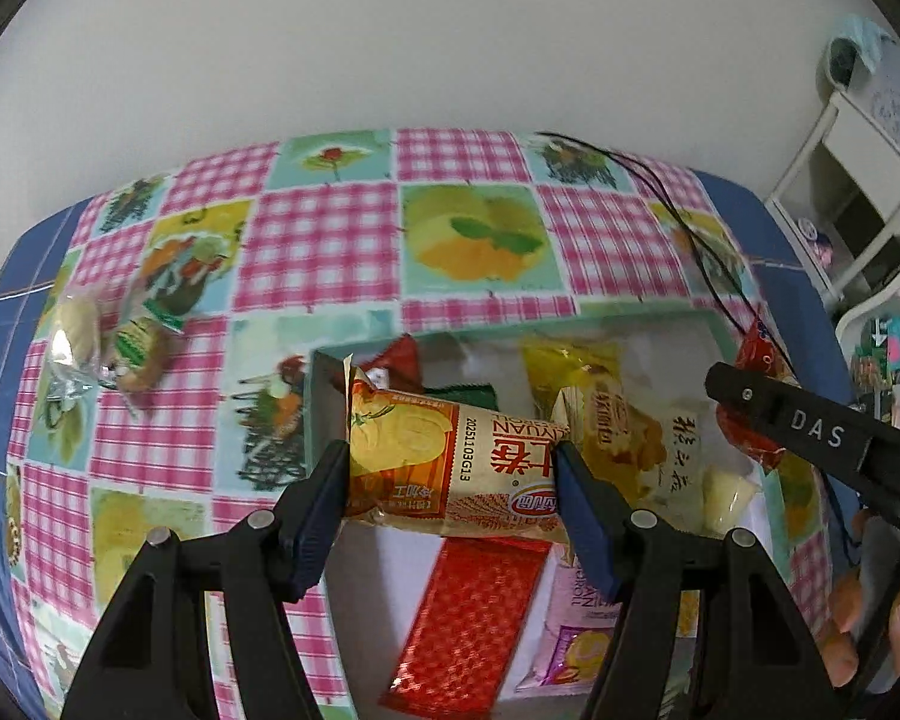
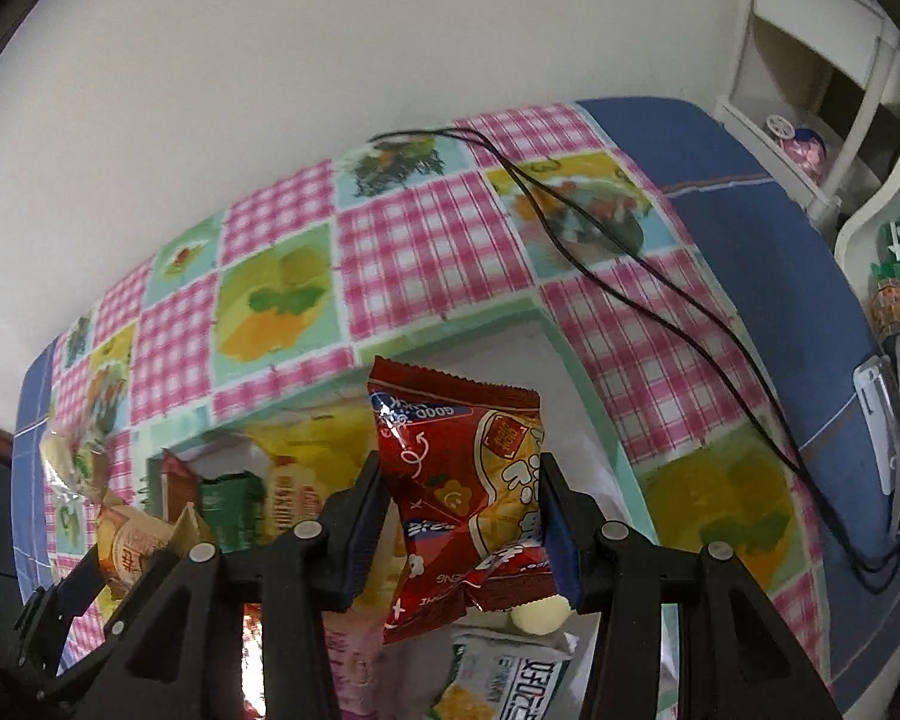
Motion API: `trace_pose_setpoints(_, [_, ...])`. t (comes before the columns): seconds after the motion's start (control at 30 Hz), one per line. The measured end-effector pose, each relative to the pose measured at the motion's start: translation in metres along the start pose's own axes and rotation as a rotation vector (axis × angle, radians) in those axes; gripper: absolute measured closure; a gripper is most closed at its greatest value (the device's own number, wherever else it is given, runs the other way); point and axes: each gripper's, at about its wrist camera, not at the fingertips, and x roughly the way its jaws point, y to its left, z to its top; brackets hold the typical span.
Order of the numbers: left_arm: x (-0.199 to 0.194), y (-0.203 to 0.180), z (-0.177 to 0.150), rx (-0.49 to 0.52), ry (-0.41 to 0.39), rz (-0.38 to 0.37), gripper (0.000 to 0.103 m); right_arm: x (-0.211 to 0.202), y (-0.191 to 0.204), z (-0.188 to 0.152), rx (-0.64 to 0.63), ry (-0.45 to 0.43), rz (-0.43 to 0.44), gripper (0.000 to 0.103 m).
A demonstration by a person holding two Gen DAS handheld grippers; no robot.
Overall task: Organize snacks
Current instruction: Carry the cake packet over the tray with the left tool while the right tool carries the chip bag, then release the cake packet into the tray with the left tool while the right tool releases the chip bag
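Note:
My left gripper point(image 1: 453, 471) is shut on a yellow-orange snack packet point(image 1: 450, 462) and holds it above the open white box point(image 1: 570, 327). My right gripper point(image 2: 462, 519) is shut on a red snack packet point(image 2: 468, 492) over the same box point(image 2: 594, 420); it shows at the right of the left wrist view point(image 1: 762, 414). The box holds several packets: a red foil one point(image 1: 468, 618), a yellow one point(image 1: 570, 366), a green one point(image 1: 468, 393), a pink one point(image 1: 576, 636). The left gripper's packet shows low left in the right wrist view point(image 2: 132, 546).
Two clear-wrapped snacks point(image 1: 108, 348) lie on the checked tablecloth point(image 1: 318, 252) left of the box. A black cable point(image 2: 630, 276) runs across the cloth at the right. A white shelf point(image 2: 810, 90) stands beyond the table's right edge. A wall is behind.

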Motion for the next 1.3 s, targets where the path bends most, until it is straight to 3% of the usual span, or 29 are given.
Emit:
trace_pose_setpoints(0.37, [0.011,-0.010,0.000,0.026,0.016,0.000,0.032,0.018,-0.003,-0.003,0.009,0.032,0.005,0.051])
trace_pose_setpoints(0.57, [0.010,-0.007,0.001,0.016,0.022,-0.007,0.030,0.017,-0.002,-0.002,0.003,0.041,0.009,0.038])
trace_pose_setpoints(0.77, [0.000,0.000,0.007,-0.011,0.007,-0.026,0.026,0.009,0.002,-0.002,-0.015,0.034,-0.004,0.038])
trace_pose_setpoints(0.9, [-0.007,0.007,0.010,-0.029,-0.006,-0.027,0.025,0.001,0.004,-0.001,-0.028,0.013,-0.015,0.026])
trace_pose_setpoints(1.0, [-0.012,0.014,0.012,-0.051,-0.016,-0.026,0.025,-0.005,0.004,0.001,-0.029,0.007,-0.012,0.026])
trace_pose_setpoints(1.1, [-0.017,0.022,0.014,-0.077,-0.031,-0.007,0.024,-0.010,0.004,0.002,-0.038,-0.001,-0.020,0.025])
trace_pose_setpoints(1.2, [-0.023,0.031,0.016,-0.099,-0.055,0.031,0.011,-0.015,0.005,0.002,-0.043,-0.008,-0.019,0.023])
trace_pose_setpoints(1.23, [-0.025,0.035,0.017,-0.109,-0.064,0.049,0.011,-0.016,0.005,0.002,-0.045,-0.009,-0.020,0.022])
trace_pose_setpoints(1.3, [-0.026,0.041,0.018,-0.123,-0.072,0.077,0.011,-0.018,0.007,0.002,-0.051,-0.011,-0.020,0.011])
